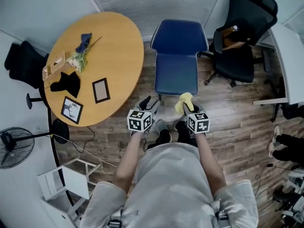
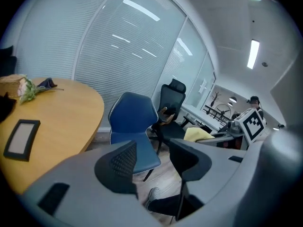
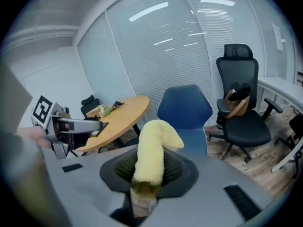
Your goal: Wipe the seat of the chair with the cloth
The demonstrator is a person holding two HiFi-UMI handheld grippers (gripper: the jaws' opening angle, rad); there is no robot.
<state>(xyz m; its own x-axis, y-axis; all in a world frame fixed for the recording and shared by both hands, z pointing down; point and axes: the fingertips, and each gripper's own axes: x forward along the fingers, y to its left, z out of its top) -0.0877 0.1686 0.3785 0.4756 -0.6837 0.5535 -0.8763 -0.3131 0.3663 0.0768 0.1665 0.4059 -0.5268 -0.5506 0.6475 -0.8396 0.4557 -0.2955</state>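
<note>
Pinching a yellow cloth (image 3: 151, 145) between its jaws, the right gripper (image 3: 149, 170) hovers just in front of the blue chair (image 1: 176, 56). The cloth stands up from the jaws, just short of the seat (image 1: 175, 75). The left gripper (image 2: 154, 162) hangs beside it, jaws apart and empty. A round table (image 1: 114, 37) stands left of the chair.

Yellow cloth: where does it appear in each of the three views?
Head view: yellow cloth lower centre, in the right gripper, just before the blue chair.
Left gripper view: right of centre, to the right of the blue chair.
Right gripper view: centre, in front of the blue chair.
Shared landmark: the blue chair.
</note>
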